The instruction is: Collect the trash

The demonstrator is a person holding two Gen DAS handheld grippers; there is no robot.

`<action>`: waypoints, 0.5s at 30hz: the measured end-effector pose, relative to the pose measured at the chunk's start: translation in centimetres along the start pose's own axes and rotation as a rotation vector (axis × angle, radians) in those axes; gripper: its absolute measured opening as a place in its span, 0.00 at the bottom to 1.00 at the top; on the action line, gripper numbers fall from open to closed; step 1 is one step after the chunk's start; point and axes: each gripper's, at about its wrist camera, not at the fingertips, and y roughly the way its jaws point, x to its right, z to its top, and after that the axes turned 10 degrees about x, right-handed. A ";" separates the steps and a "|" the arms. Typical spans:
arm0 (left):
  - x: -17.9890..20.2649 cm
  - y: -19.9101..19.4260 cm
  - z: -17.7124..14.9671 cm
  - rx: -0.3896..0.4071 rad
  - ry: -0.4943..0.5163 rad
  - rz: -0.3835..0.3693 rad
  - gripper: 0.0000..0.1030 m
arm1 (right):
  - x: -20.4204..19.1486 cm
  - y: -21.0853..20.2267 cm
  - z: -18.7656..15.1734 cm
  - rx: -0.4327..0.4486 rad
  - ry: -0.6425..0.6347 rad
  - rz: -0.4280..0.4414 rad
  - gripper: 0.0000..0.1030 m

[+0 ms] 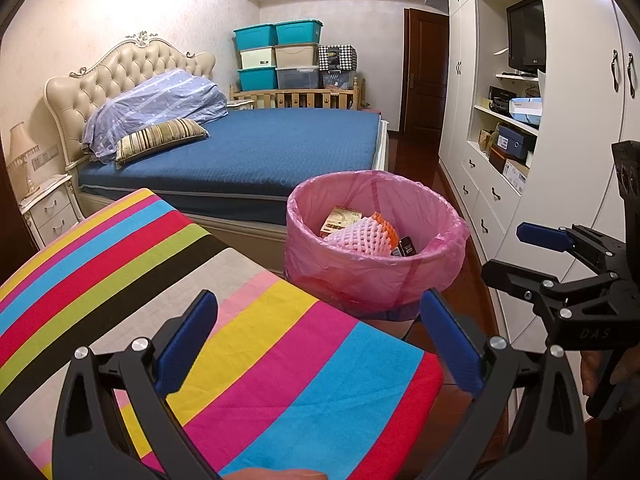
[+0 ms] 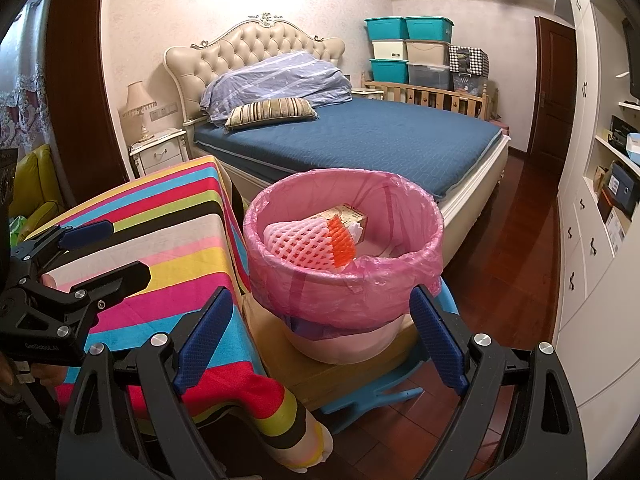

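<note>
A bin with a pink liner [image 1: 376,268] [image 2: 344,284] stands on a box right of a table with a striped cloth [image 1: 192,312] [image 2: 160,248]. Inside lie a pink foam fruit net [image 1: 360,238] [image 2: 300,246], an orange net [image 2: 342,242], a small carton [image 1: 340,218] [image 2: 348,214] and a dark packet [image 1: 407,246]. My left gripper [image 1: 316,344] is open and empty above the cloth's right end. My right gripper [image 2: 320,340] is open and empty, just before the bin. Each shows in the other's view: right [image 1: 508,256], left [image 2: 108,252].
A bed with a blue mattress [image 1: 256,152] [image 2: 380,140] lies behind the bin. White wardrobes with shelves and drawers [image 1: 500,152] [image 2: 600,220] line the right side over a red wood floor [image 2: 500,248]. A blue stool [image 2: 380,392] carries the box under the bin.
</note>
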 end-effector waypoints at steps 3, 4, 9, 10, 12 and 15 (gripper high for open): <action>0.0 0.0 0.0 0.001 0.000 0.001 0.95 | 0.0 0.0 0.0 0.001 0.001 0.001 0.82; 0.0 0.0 -0.1 0.001 0.000 0.001 0.95 | 0.0 0.0 0.0 0.001 0.001 0.001 0.82; 0.1 0.0 -0.1 -0.001 -0.001 0.000 0.95 | 0.0 0.0 0.0 0.002 0.000 0.001 0.82; 0.0 0.0 0.0 -0.001 -0.002 -0.002 0.95 | 0.0 0.1 -0.1 0.002 0.000 0.002 0.82; 0.1 0.0 -0.1 -0.001 -0.002 -0.002 0.95 | 0.0 0.0 0.0 0.002 -0.001 0.001 0.82; 0.1 0.0 -0.1 0.000 -0.001 -0.002 0.95 | -0.1 0.0 -0.1 0.002 -0.001 0.002 0.82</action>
